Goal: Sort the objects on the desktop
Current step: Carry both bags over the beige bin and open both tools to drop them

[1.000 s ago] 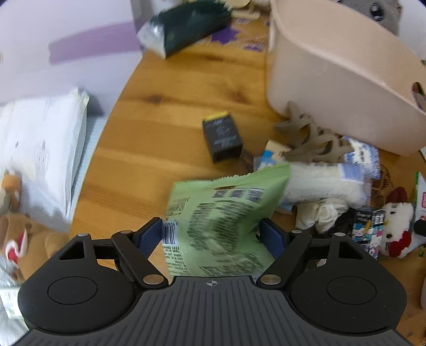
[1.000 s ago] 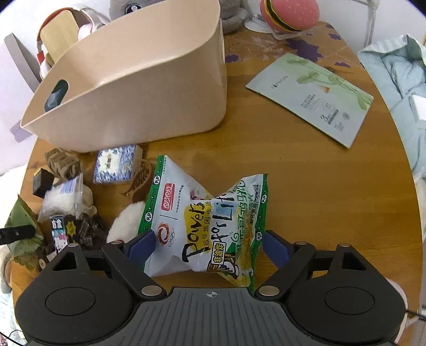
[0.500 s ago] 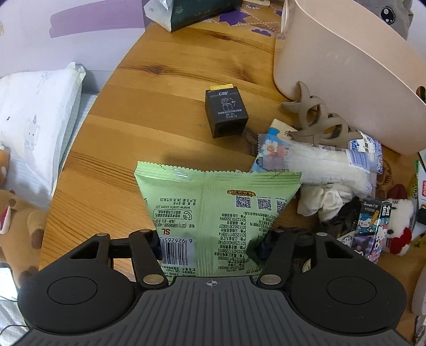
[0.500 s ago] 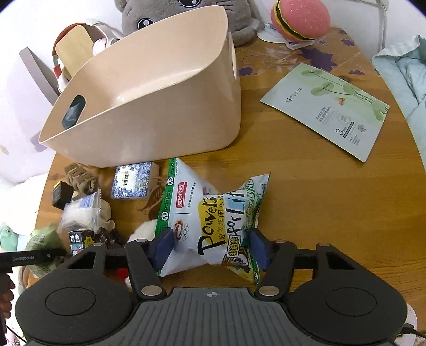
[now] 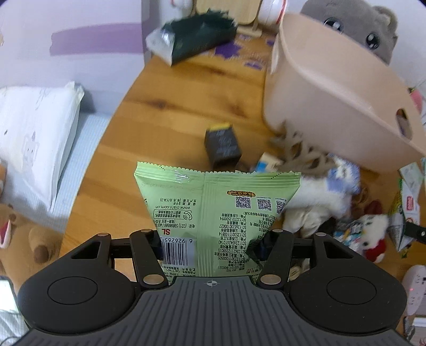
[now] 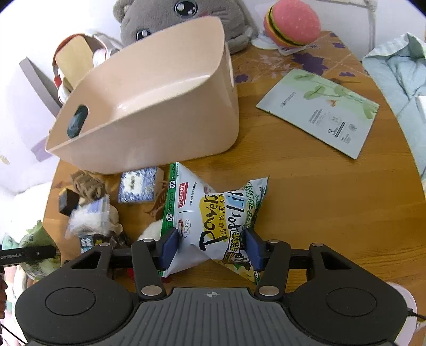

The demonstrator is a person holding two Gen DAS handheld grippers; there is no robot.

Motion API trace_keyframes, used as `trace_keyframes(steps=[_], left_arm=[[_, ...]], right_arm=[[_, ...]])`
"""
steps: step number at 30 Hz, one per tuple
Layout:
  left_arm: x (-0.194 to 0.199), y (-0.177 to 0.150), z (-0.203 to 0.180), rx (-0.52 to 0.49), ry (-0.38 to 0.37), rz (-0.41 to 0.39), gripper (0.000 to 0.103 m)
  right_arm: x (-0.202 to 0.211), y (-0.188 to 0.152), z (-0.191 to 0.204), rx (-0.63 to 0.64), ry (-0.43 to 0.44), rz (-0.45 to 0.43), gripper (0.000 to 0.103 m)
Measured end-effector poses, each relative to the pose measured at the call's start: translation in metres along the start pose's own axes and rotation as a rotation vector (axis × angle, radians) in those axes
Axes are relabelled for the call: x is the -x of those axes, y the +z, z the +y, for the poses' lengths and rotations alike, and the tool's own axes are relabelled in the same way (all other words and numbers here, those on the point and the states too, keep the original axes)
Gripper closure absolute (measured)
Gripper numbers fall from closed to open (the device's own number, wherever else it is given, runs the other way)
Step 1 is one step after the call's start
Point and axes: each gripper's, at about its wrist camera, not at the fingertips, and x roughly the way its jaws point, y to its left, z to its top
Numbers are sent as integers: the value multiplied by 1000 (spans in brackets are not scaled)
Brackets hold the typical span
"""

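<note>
My left gripper [image 5: 210, 247] is shut on a green snack bag [image 5: 213, 207] and holds it upright above the wooden table [image 5: 165, 127]. My right gripper [image 6: 210, 247] is shut on a white and green snack bag [image 6: 213, 215], lifted over the table [image 6: 306, 191]. The beige basket [image 6: 159, 106] stands behind it, open and empty inside; it also shows in the left wrist view [image 5: 332, 101] at the upper right. The left gripper and green bag show at the far left of the right wrist view [image 6: 32, 239].
A small black box [image 5: 222, 149], a white fluffy pack [image 5: 319, 197], a Hello Kitty toy [image 5: 372, 234] and other small items lie beside the basket. A blue patterned box [image 6: 138, 187], a face mask packet [image 6: 319, 111], a burger toy [image 6: 291, 22] and a grey plush cat [image 6: 183, 16] are on the table.
Both grippers have risen with their bags. The right jaws closed tighter on the white bag. The left view now tilts up toward the basket.
</note>
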Motion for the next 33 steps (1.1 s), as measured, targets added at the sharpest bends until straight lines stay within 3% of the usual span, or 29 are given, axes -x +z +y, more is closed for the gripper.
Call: trace_keyframes(steps=[10,18,25,33], left_arm=[[40,50,-27,-51,-93,-111,45],[60,96,-65,-130,-154,-203,45],[47,134,-98,-224,-119,-239,45],[16,168,-131,-287,-112,-209,45]], right_arm=[[53,18,8,-38,58,-129,52],[89,54,37,21,108,-251,52],[79,85,62,82,103,-276,52],[42,111,69,117,73,-237,52]])
